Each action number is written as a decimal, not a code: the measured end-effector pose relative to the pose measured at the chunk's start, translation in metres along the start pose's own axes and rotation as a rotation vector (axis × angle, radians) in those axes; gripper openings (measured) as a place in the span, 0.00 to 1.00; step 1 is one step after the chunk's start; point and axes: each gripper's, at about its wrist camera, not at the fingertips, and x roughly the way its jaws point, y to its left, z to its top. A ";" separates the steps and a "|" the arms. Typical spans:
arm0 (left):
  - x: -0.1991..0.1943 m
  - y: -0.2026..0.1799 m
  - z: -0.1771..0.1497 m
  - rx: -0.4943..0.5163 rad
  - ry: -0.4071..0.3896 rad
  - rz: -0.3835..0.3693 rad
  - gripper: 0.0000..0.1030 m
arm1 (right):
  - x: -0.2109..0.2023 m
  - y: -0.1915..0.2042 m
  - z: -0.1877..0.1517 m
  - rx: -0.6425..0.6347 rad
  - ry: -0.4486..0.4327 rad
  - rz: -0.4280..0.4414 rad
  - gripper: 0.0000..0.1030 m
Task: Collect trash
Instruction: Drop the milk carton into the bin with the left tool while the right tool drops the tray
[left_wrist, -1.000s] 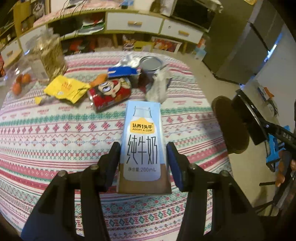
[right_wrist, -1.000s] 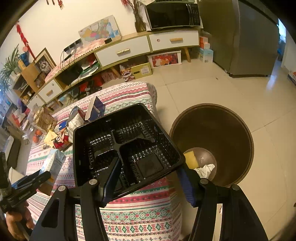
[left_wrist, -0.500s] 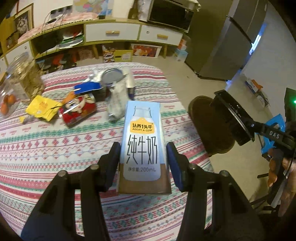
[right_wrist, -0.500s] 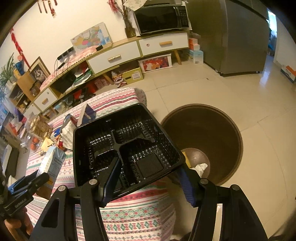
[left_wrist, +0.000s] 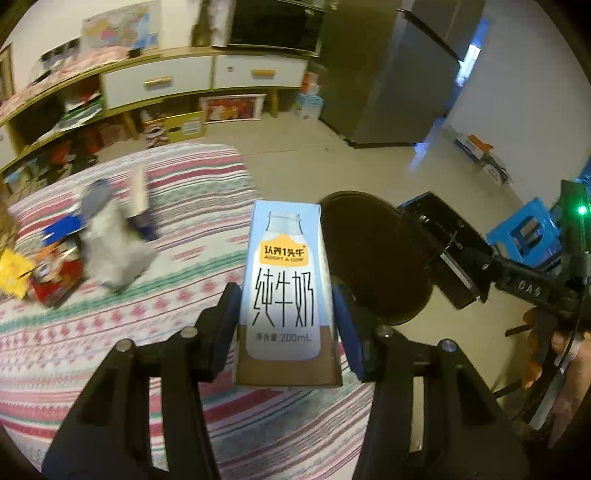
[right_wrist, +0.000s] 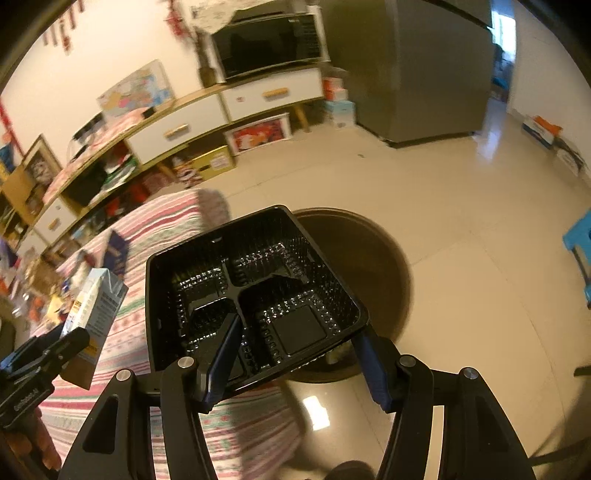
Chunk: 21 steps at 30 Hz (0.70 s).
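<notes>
holding a milk carton (left_wrist: 286, 295) upright, your left gripper (left_wrist: 286, 321) has its two blue-lined fingers pressed flat against the carton's sides, closed in as far as the carton allows. the carton hangs in the air above the near edge of the table (left_wrist: 177, 206), with the round dark bin (left_wrist: 373, 258) on the floor just behind and to its right. from the right camera you can see the same carton (right_wrist: 96, 299) off to the left, above the striped tablecloth (right_wrist: 159, 221).

your right gripper (right_wrist: 295, 354) has hold of a black plastic tray (right_wrist: 251, 291) with four compartments. one finger sits inside the near left compartment and the other runs outside the tray's right wall, so the tongs are about half open around that stretch of the tray. the tray is tilted, open side toward the camera, and it hangs over the bin (right_wrist: 369, 266), covering its left part.

back on the table, well apart from the carton, lie a crumpled grey bag (left_wrist: 110, 251), a red packet (left_wrist: 55, 280) and a yellow wrapper (left_wrist: 13, 273), all blurred. a blue stool (left_wrist: 528, 236) stands on the floor at the right.
</notes>
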 end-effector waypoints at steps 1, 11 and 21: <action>0.008 -0.010 0.004 0.018 0.000 -0.013 0.51 | 0.001 -0.006 0.000 0.013 0.003 -0.006 0.60; 0.080 -0.061 0.021 0.087 0.034 -0.079 0.51 | 0.011 -0.057 -0.002 0.119 0.036 -0.048 0.60; 0.091 -0.062 0.023 0.039 0.012 -0.117 0.82 | 0.017 -0.070 -0.002 0.146 0.049 -0.052 0.60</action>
